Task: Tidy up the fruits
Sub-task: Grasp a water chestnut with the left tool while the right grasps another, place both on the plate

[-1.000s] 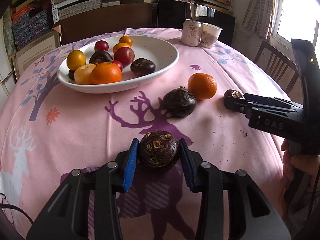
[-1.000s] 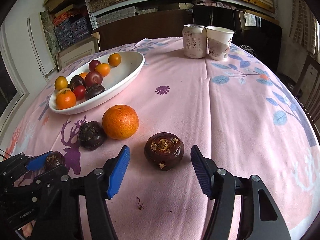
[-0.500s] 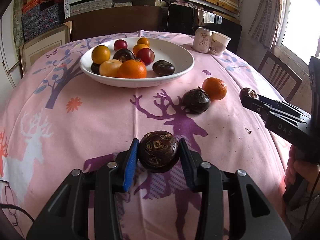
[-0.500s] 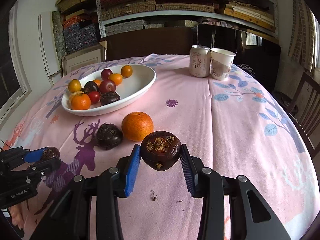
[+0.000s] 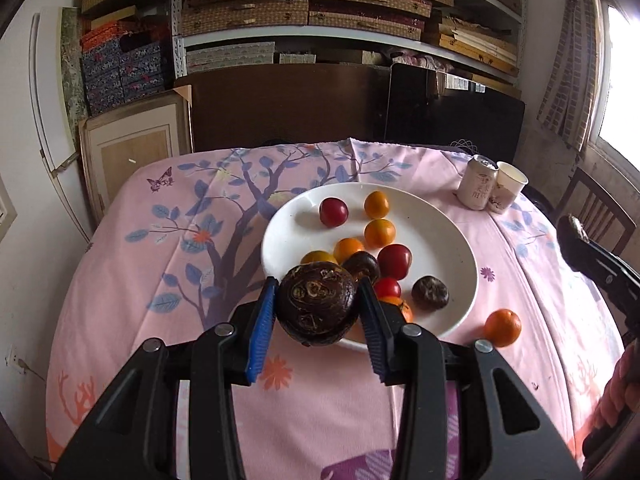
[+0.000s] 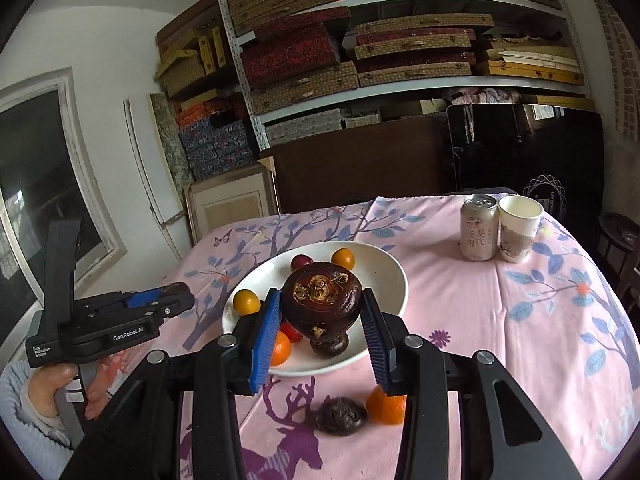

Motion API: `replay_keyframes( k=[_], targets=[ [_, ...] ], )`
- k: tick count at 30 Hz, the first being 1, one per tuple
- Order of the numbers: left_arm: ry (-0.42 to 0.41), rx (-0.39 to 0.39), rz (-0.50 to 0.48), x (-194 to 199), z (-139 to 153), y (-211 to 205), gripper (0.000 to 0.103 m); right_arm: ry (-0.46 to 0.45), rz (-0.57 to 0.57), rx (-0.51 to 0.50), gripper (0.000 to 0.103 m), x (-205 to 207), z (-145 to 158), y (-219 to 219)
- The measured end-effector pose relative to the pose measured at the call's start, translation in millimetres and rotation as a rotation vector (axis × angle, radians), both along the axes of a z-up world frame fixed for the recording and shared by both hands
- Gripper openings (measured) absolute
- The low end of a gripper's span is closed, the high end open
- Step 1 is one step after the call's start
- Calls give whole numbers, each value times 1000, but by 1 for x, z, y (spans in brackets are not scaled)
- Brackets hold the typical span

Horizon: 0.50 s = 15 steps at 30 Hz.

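Observation:
My left gripper [image 5: 316,314] is shut on a dark brown fruit [image 5: 316,304], held in the air over the near rim of the white plate [image 5: 466,264]. The plate holds several red, orange, yellow and dark fruits. My right gripper [image 6: 320,320] is shut on a second dark brown fruit [image 6: 322,300], also lifted in front of the plate [image 6: 396,280]. On the cloth below it lie a loose dark fruit [image 6: 342,420] and an orange [image 6: 386,404]. The right wrist view shows the left gripper [image 6: 176,296] at the left, a hand beneath it.
A drink can [image 6: 478,228] and a paper cup [image 6: 520,226] stand at the far right of the pink tablecloth. A wooden chair [image 5: 596,208] stands beyond the table's right edge. Shelves of boxes fill the back wall.
The right gripper, open around its fruit a second ago, closed on it and lifted it. Both grippers have risen with their fruits and come closer to the plate.

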<state>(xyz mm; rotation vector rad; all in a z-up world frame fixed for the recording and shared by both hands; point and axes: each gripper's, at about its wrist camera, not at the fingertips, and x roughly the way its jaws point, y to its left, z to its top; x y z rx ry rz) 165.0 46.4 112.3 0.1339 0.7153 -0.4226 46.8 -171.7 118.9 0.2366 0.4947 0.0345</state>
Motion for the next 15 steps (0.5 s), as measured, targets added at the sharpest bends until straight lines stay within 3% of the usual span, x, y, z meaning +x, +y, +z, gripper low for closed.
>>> replay_keyframes(
  k=[4,10,11,12,15],
  targets=[
    [53,-29,-40,25,-21,-30,39,83,17,-62,41,48,-23,7],
    [95,6,-73,41,-54,-69,41,172,63,-112,46,82,-61,14],
    [95,7,-59,43,-56,-70,43,172,60,-105,51,81,-64,13],
    [91,2,-43,43,-56,-67,53,167,50,-100,55,79,-64,11],
    [73,-23,-19,34,-47,-55,56,85,22,-65,56,57,-40,-1]
  ],
)
